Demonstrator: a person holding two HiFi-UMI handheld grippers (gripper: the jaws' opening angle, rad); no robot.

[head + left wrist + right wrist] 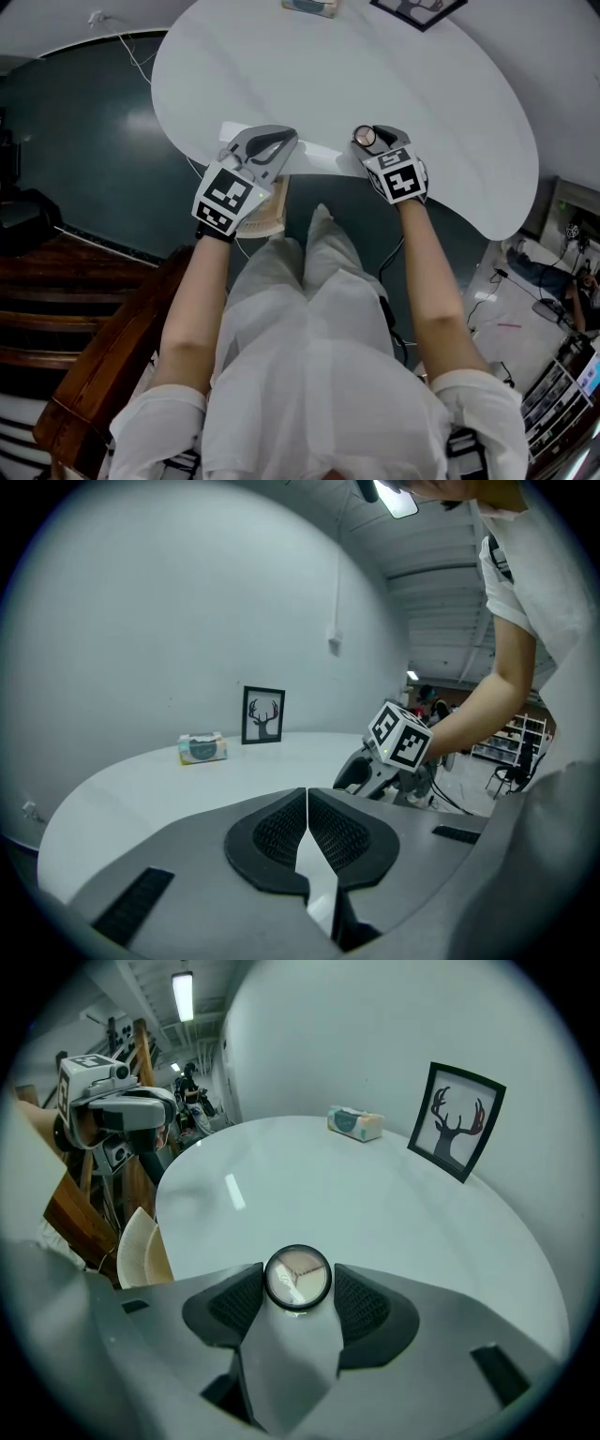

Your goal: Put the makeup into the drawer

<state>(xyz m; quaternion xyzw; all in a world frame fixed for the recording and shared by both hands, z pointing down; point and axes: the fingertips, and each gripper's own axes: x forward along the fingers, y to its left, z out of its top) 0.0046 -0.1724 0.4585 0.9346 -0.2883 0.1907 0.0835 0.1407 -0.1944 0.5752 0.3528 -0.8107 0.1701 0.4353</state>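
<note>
A small round makeup compact (366, 138) with a black rim lies on the white table (375, 66) near its front edge. My right gripper (372, 141) points down at it with its jaws wide. In the right gripper view the compact (298, 1277) sits between the pads (366, 1305), which stand open around it without pressing. My left gripper (281, 139) hovers at the table edge to the left, shut with nothing between its pads (272, 832). Below it a pale wooden drawer (265, 208) sticks out from under the table, seen also in the right gripper view as the drawer (141, 1251).
A tissue box (309, 6) and a framed deer picture (457, 1121) stand at the far side of the table. Wooden stairs (56, 281) lie to the left on the dark floor. My legs are close under the table edge.
</note>
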